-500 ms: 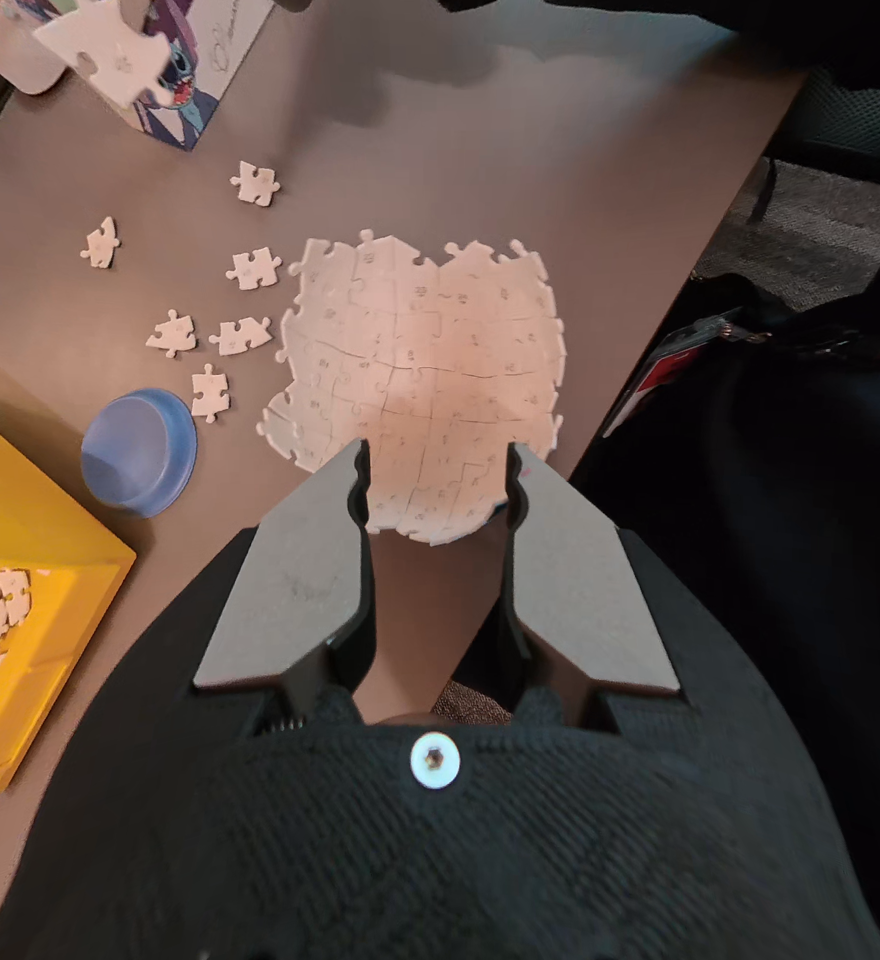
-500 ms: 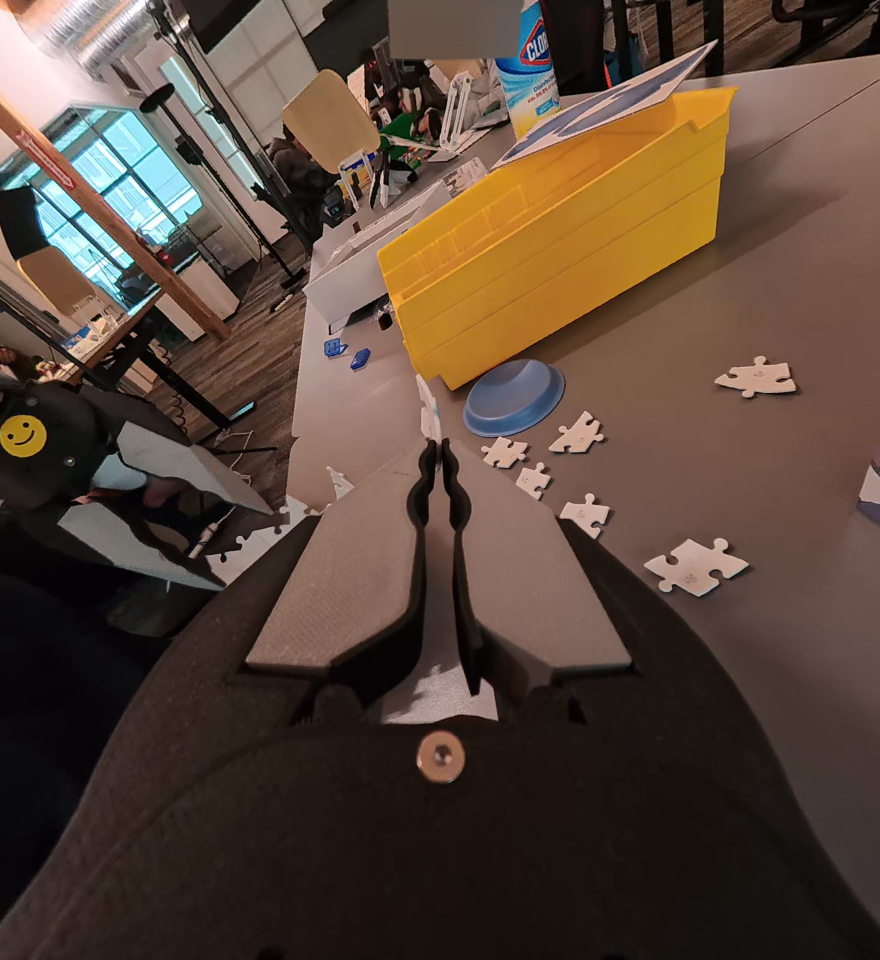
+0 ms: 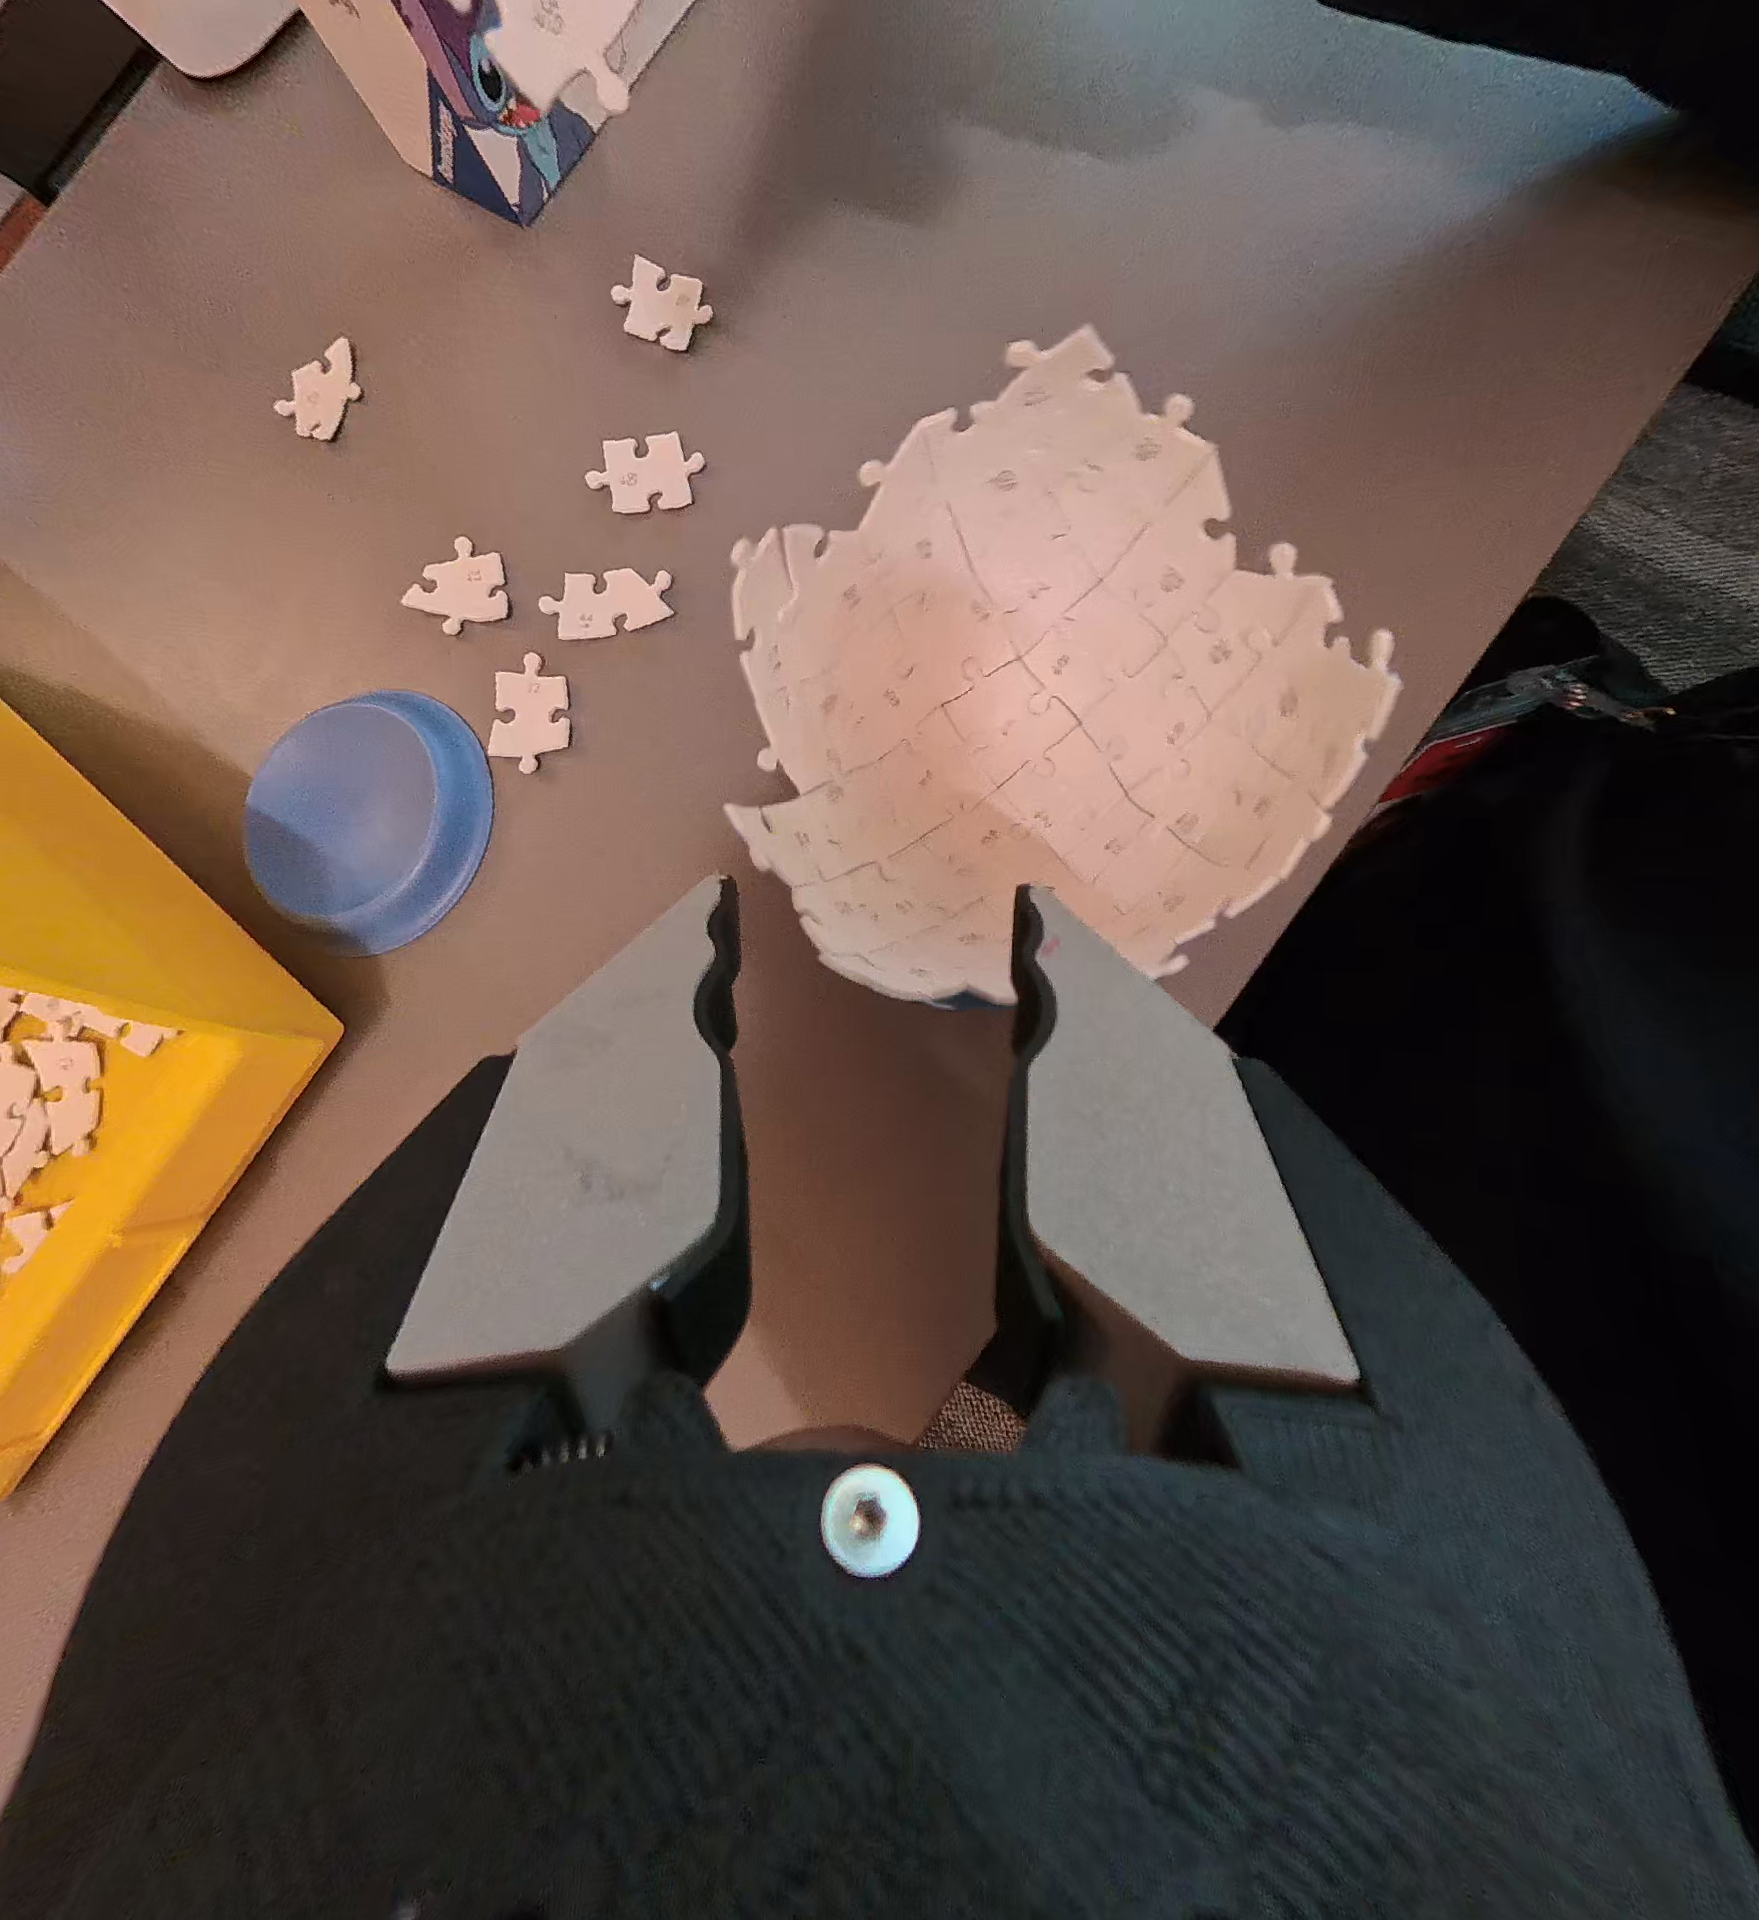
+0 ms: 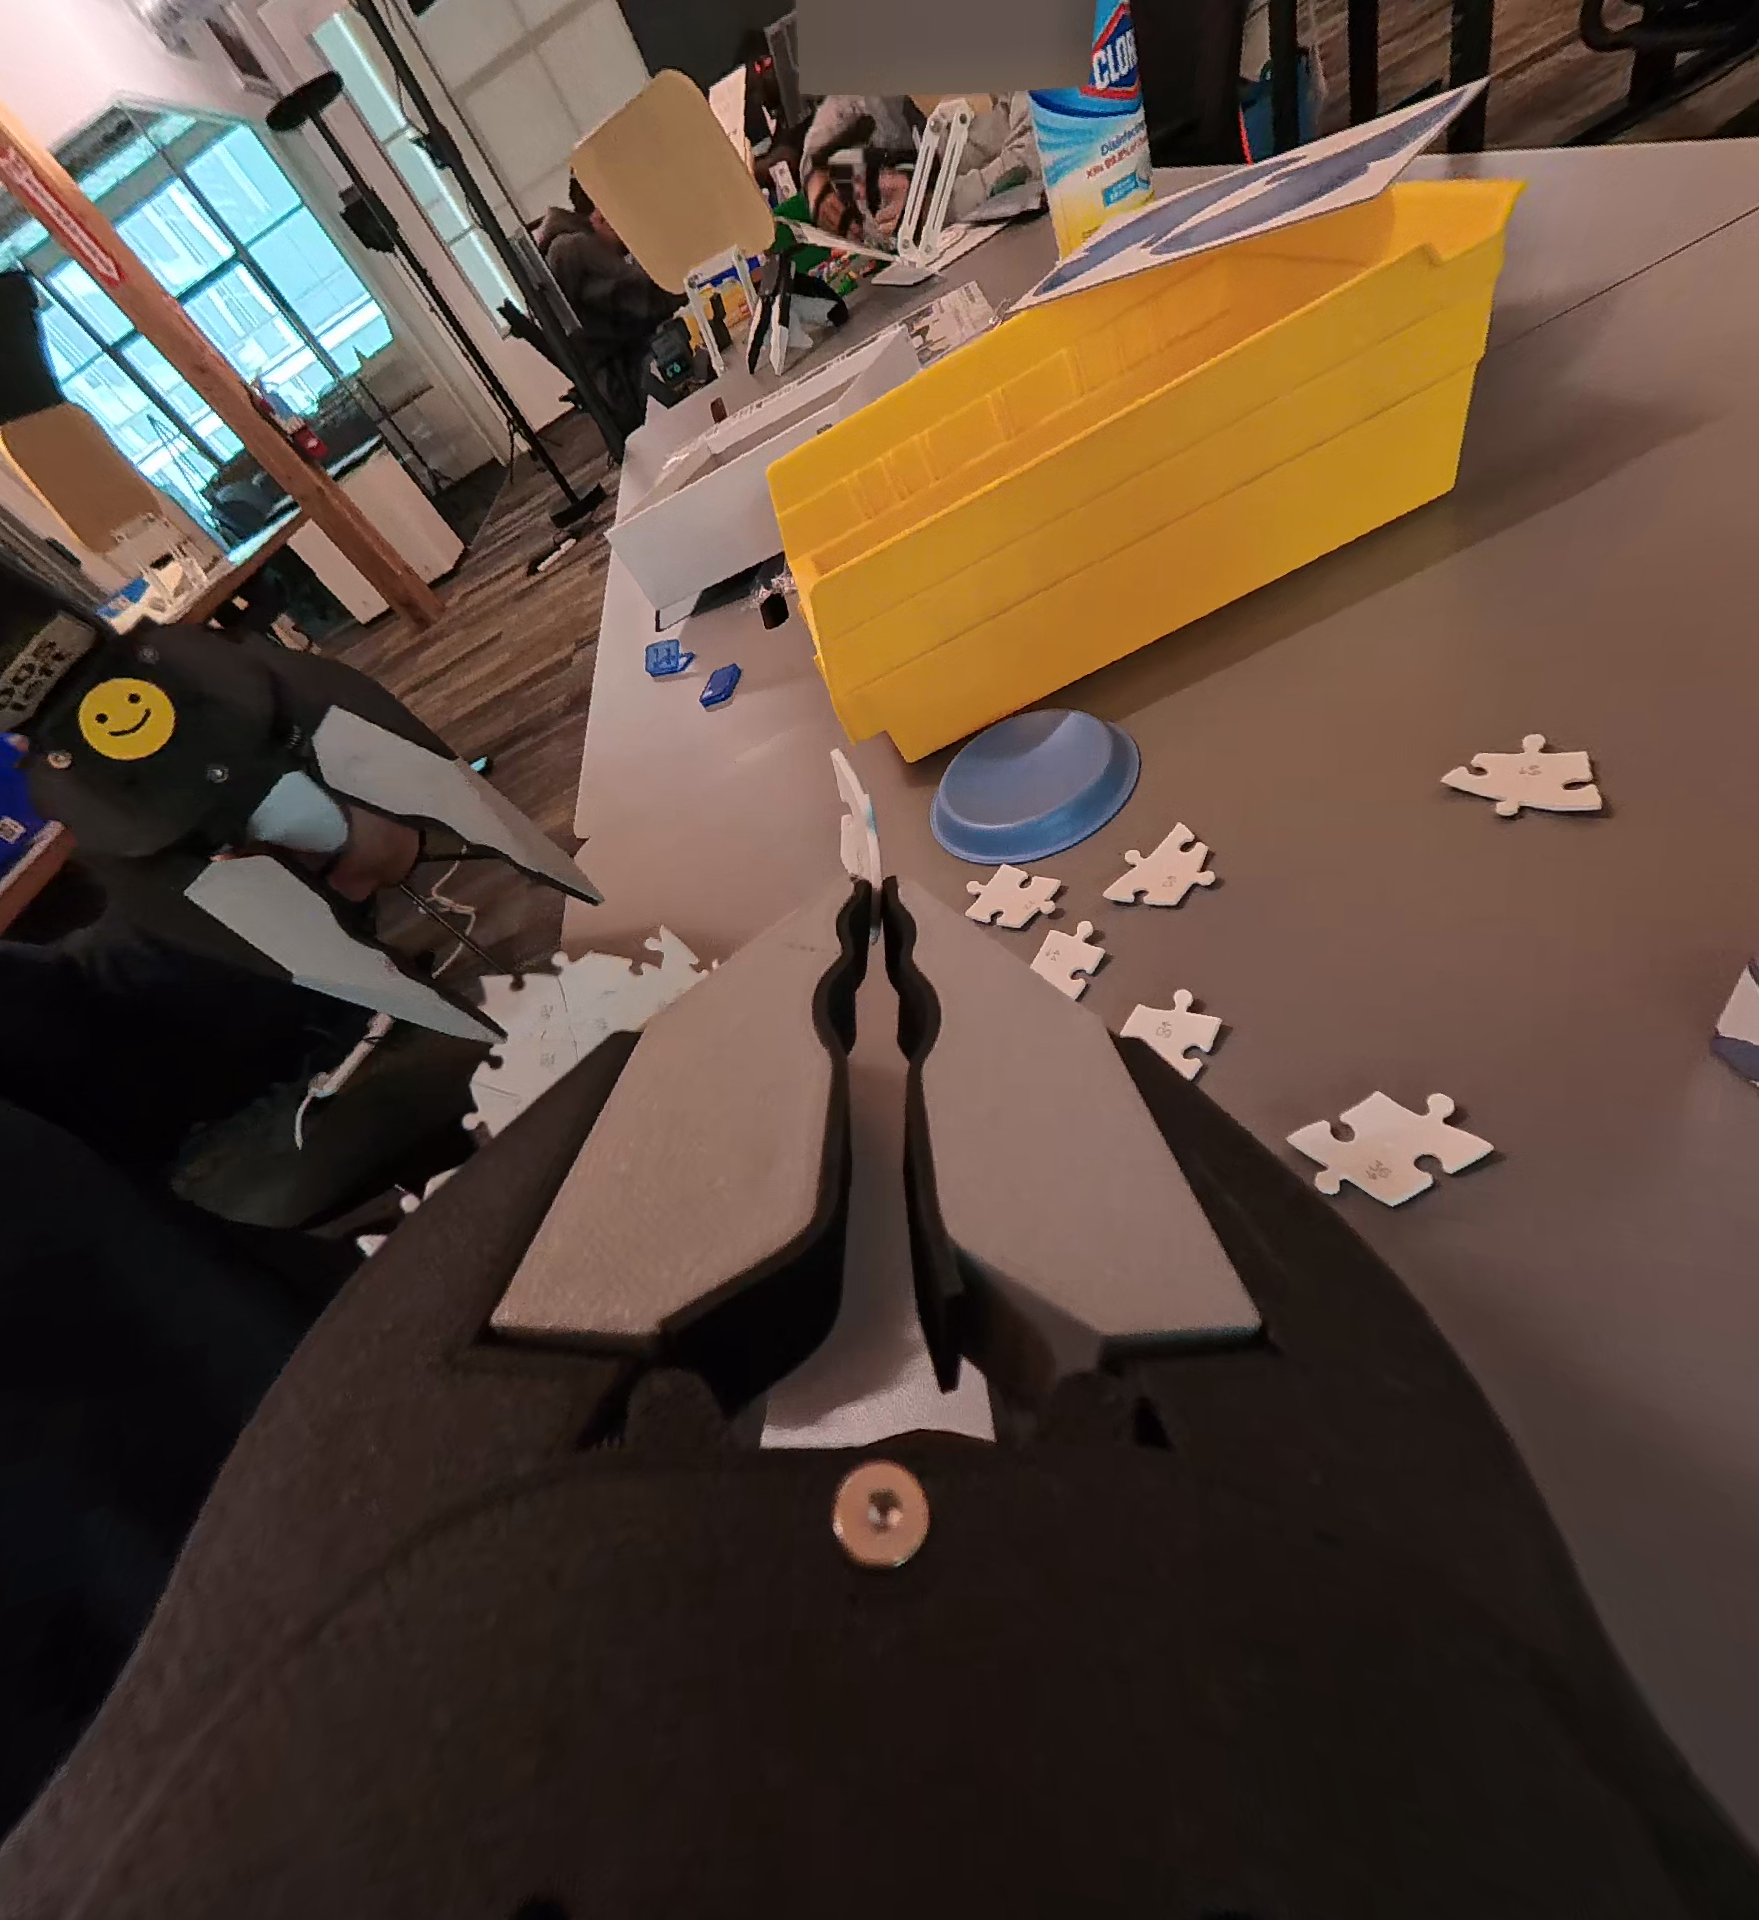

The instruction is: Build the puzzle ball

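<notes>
- The left gripper [image 3: 875,935] was spread wide with nothing between its fingers, hanging above the near edge of the grey table [image 3: 1010,239].
- Just beyond its tips lay the half-built puzzle ball [image 3: 1051,707], a white, bowl-shaped shell of joined pieces with a jagged rim, resting near the table edge on the right.
- Six loose white pieces [image 3: 646,473] were scattered on the table to the left of the shell, apart from it.
- A blue dish [image 3: 366,821] sat upside down beside the pieces, next to a yellow bin [image 3: 137,1049] that held a heap of more white pieces.
- A puzzle box [image 3: 501,94] with a blue cartoon picture stood at the far side of the table.
- The right gripper [image 4: 875,894] was clenched on a single white puzzle piece [image 4: 854,821], which stood upright out of its tips.
- In the right wrist view the shell's rim [image 4: 584,1008] showed just left of that gripper, with the left gripper's spread fingers [image 4: 439,800] above it.
- A yellow smiley sticker [image 4: 127,719] was on the left gripper's black body.
</notes>
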`<state>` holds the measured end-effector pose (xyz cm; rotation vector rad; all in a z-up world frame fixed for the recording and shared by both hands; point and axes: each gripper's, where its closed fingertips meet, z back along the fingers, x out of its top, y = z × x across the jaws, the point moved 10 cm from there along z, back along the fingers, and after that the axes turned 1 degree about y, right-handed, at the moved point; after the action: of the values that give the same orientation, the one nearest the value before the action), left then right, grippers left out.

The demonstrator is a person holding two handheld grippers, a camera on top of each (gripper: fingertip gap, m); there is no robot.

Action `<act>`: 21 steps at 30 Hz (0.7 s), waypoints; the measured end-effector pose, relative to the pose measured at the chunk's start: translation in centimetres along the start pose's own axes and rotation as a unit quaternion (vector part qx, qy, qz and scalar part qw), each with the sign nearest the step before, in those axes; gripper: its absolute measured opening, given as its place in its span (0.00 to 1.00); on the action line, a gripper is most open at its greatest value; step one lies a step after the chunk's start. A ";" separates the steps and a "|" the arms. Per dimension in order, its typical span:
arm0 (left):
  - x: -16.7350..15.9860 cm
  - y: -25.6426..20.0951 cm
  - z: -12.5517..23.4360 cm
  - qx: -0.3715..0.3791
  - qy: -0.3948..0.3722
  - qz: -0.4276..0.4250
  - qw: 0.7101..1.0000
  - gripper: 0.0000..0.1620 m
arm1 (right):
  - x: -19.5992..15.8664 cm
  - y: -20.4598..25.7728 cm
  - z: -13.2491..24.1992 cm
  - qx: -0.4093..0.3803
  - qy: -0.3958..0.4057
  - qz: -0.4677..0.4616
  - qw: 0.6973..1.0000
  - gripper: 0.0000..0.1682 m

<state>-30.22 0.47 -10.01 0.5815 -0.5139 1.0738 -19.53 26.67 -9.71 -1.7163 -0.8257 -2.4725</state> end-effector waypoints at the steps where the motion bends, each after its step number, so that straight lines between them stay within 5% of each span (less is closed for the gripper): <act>1: -0.1 0.1 -0.2 0.001 0.002 0.001 1.000 0.31 | 0.0 0.1 -0.1 -0.001 0.003 0.003 1.000 0.00; 21: 0.1 1.0 -2.0 -0.030 0.007 0.007 1.000 0.32 | 0.0 0.4 -0.1 0.007 0.017 0.016 1.000 0.00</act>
<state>-30.87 2.20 -11.23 0.5182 -0.5371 1.0721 -19.46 26.30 -9.59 -1.6652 -0.8030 -2.4617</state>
